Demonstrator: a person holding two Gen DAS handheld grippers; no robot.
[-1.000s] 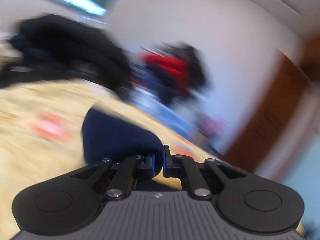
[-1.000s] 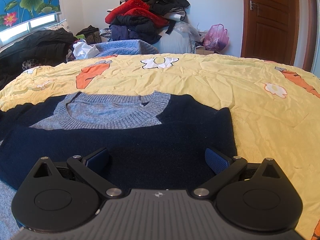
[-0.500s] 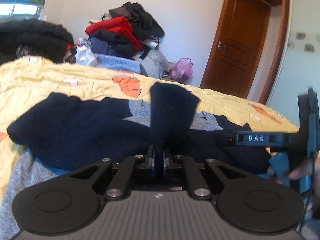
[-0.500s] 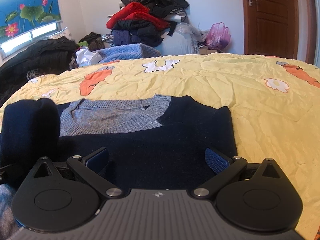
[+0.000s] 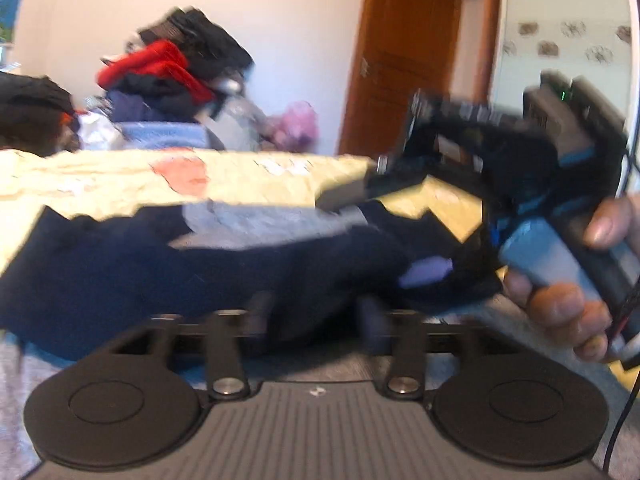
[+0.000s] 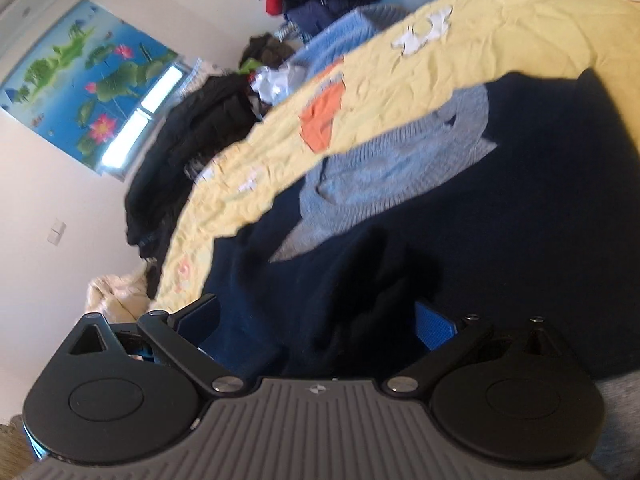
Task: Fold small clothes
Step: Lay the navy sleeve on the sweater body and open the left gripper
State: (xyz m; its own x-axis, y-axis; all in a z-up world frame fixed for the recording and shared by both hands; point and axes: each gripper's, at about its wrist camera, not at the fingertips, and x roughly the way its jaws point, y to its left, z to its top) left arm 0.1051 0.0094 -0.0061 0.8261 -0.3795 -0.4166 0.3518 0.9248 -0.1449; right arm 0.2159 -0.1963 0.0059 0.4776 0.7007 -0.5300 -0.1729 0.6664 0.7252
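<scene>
Left wrist view: the left gripper (image 5: 316, 312) is opening, jaws apart over the navy sweater (image 5: 168, 276) spread on the yellow bed (image 5: 100, 184); at 3 o'clock a hand (image 5: 576, 292) holds the other tool

Right wrist view: the right gripper (image 6: 316, 320) stands wide open, sweater (image 6: 500, 216) cloth between its fingers, unpinched

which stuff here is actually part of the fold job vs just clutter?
In the job:
- navy sweater with grey collar, flat on the yellow bedspread
- left gripper, jaws opening over it
- right gripper, open

Clutter:
- clothes pile by the wall
- black coats
- pink bag
- door
</scene>
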